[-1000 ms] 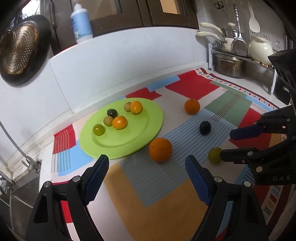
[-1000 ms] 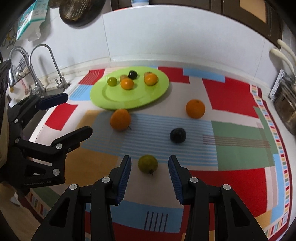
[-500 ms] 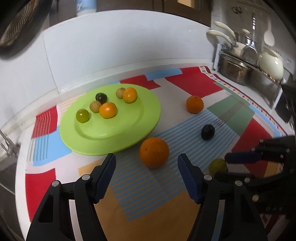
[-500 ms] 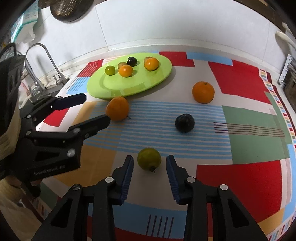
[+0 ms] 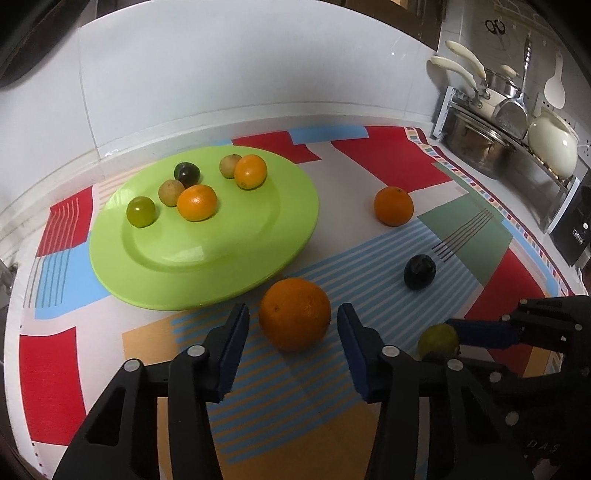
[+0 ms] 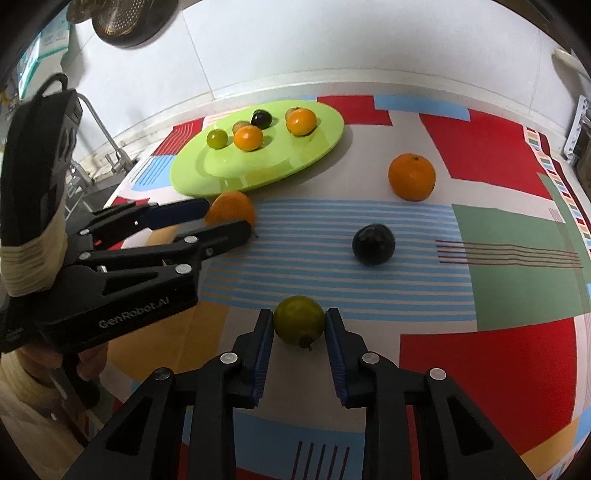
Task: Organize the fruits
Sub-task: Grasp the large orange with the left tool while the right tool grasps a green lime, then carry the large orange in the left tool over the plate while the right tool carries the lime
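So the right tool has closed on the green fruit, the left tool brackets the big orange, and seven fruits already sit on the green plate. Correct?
Not quite: the green plate holds six fruits, not seven, as the left wrist view shows. The right tool is shut on the green fruit, and the left tool brackets the big orange.

Wall: I see white tiled backsplash (image 5: 229, 70) ahead of my claws.
Counter cover: patchwork cloth (image 5: 399, 162) in red, blue, green beneath them.
Rack: pots (image 5: 476, 136) and white kettle (image 5: 552, 146), far right of my left claw.
Tap: metal faucet (image 6: 107, 140), left of my right claw.
Pan: hanging upper left (image 6: 129, 22).
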A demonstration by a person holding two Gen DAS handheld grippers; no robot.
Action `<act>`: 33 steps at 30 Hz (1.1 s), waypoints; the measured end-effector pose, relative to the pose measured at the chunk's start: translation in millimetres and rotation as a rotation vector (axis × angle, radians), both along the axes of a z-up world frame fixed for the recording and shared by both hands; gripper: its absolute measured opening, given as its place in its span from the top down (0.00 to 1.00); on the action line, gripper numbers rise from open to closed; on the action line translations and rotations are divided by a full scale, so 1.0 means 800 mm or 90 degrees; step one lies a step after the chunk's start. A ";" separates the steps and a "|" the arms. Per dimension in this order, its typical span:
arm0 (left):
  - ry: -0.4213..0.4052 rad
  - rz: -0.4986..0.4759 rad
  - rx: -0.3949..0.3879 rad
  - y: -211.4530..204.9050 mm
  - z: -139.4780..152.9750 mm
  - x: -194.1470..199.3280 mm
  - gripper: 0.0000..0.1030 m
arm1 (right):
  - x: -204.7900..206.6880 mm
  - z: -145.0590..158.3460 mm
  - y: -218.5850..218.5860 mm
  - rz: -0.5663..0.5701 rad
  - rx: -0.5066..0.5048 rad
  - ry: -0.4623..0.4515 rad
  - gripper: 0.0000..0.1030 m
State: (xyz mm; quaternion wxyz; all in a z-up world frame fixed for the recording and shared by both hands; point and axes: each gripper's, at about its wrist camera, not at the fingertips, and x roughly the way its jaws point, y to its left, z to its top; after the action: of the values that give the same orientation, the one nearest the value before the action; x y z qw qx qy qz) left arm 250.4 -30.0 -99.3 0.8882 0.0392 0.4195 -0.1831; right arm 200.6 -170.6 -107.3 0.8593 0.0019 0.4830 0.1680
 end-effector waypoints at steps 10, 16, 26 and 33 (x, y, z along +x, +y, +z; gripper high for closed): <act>0.020 0.001 -0.014 0.003 -0.002 0.005 0.61 | 0.016 0.012 -0.005 -0.016 -0.005 -0.037 0.71; 0.000 0.001 -0.004 0.004 0.012 -0.009 0.61 | 0.015 0.021 -0.006 -0.017 -0.002 -0.050 0.71; -0.034 0.023 -0.001 0.018 0.044 -0.033 0.61 | 0.006 0.043 -0.002 -0.006 0.005 -0.086 0.71; -0.064 0.048 0.002 0.031 0.064 -0.048 0.61 | 0.000 0.063 0.006 0.009 0.013 -0.120 0.71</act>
State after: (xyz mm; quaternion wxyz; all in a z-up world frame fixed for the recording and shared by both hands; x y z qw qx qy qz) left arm 212.4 -5.0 -47.7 0.9144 0.0343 0.3759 -0.1465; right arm 200.9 -166.0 -57.3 0.8998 -0.0085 0.3980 0.1785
